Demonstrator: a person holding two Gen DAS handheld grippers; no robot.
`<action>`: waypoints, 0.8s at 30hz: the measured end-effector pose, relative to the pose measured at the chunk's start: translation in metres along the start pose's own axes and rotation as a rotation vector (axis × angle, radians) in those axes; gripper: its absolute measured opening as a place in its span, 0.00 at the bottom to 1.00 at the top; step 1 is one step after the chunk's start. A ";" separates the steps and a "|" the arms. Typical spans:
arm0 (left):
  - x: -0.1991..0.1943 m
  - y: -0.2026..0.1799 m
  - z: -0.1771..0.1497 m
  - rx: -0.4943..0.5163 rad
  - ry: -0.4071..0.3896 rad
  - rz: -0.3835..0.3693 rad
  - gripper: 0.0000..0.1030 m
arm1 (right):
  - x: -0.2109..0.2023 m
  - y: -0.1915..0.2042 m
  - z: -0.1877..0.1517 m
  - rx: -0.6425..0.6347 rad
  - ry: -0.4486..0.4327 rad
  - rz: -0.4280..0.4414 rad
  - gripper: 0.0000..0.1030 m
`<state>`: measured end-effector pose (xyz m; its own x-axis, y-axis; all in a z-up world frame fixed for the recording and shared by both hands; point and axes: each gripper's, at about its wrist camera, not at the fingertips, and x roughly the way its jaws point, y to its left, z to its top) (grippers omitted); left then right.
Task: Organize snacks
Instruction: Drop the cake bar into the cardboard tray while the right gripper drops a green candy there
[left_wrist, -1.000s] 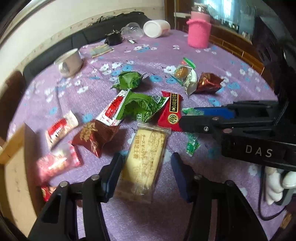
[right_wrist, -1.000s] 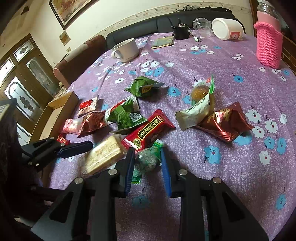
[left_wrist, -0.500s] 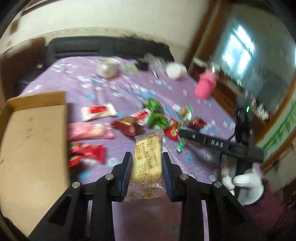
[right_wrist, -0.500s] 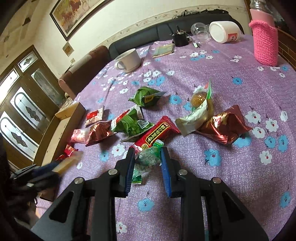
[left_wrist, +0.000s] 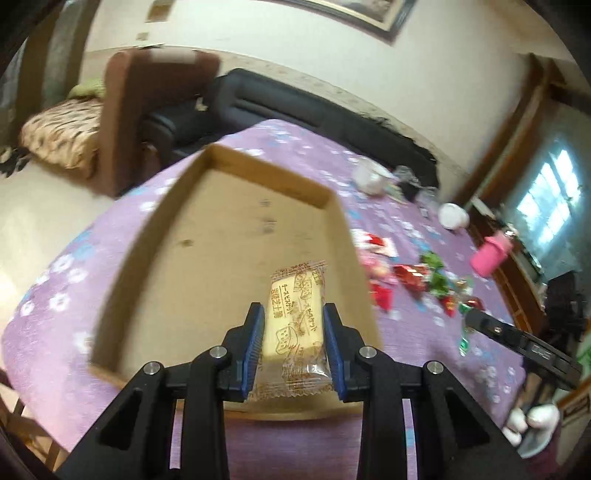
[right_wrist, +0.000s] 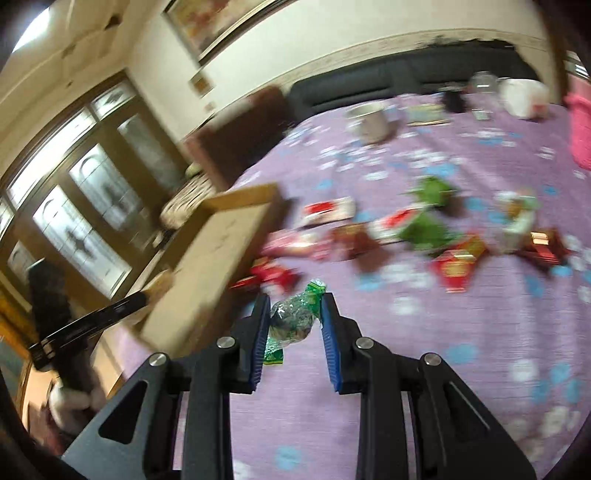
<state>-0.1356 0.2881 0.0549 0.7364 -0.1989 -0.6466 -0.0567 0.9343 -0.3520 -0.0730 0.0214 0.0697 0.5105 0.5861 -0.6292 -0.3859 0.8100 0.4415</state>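
While the left hand-held gripper (left_wrist: 293, 341) hangs above the cardboard box (left_wrist: 159, 229) on the worktop (left_wrist: 66, 280), its jaws are clamped on a biscuit packet (left_wrist: 297, 317): clear wrapper, pale yellow biscuit, brown printing. Over the purple flowered cloth, the right hand-held gripper (right_wrist: 295, 334) pinches a crinkled green candy (right_wrist: 293, 317) between narrowly parted jaws, near the box's edge.

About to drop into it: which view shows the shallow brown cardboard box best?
The left wrist view: the shallow brown cardboard box fills the frame, its bare floor and all four walls visible. The right wrist view shows it blurred, from one side only.
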 end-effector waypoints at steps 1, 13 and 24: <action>0.002 0.005 -0.001 -0.004 0.003 0.020 0.31 | 0.007 0.012 0.000 -0.021 0.014 0.013 0.29; -0.002 0.030 -0.006 -0.052 -0.022 0.034 0.42 | 0.099 0.110 0.002 -0.200 0.169 0.057 0.29; -0.021 0.027 -0.005 -0.073 -0.067 0.031 0.61 | 0.093 0.107 0.009 -0.183 0.123 0.039 0.42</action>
<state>-0.1561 0.3159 0.0559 0.7767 -0.1482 -0.6122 -0.1269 0.9152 -0.3825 -0.0603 0.1628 0.0642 0.3989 0.6014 -0.6923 -0.5424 0.7634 0.3506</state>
